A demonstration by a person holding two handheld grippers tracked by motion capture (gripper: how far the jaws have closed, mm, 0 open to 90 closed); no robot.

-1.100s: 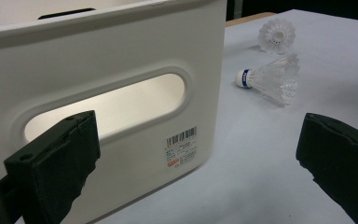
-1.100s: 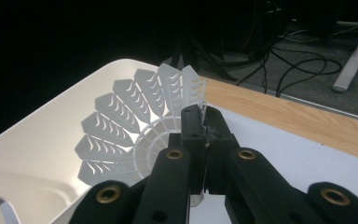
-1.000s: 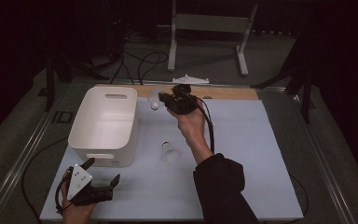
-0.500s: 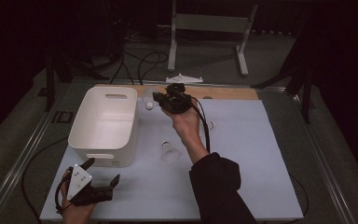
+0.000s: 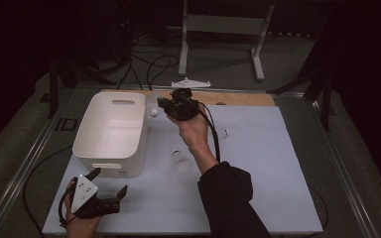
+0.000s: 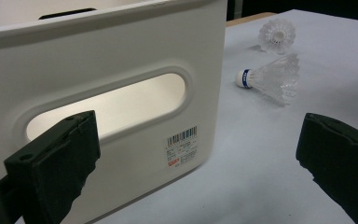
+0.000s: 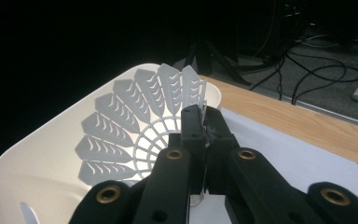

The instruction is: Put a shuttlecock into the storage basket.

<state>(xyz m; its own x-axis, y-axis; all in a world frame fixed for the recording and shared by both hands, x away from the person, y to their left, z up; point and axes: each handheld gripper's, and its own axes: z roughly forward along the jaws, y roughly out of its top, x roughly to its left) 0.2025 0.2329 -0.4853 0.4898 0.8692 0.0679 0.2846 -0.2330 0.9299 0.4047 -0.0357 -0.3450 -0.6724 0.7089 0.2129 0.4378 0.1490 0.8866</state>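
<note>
Since the earlier frames, the right gripper (image 5: pixel 164 105) has been carried leftward toward the white rectangular plastic bin with cut-out handles (image 5: pixel 90 133), and it is now held at the bin's far right corner. Its jaws are clenched on the skirt of a white plastic shuttlecock (image 7: pixel 140 123), which fans out over the bin's opening in the right gripper view; in the high view its cork tip (image 5: pixel 153 112) is seen just beside the rim. The left gripper (image 5: pixel 110 190) is rested near the front edge of the pale blue table surface (image 5: pixel 258 173), its jaws spread wide with nothing between them, pointed at the bin's near wall. Two more translucent shuttlecocks are left lying on the table, one near the bin (image 5: pixel 179 159) and another farther right (image 5: pixel 222 133). A risk is judged here: only a thin edge of the skirt is pinched, so the light shuttlecock could slip or be released too early, striking the rim and falling outside the bin.
</note>
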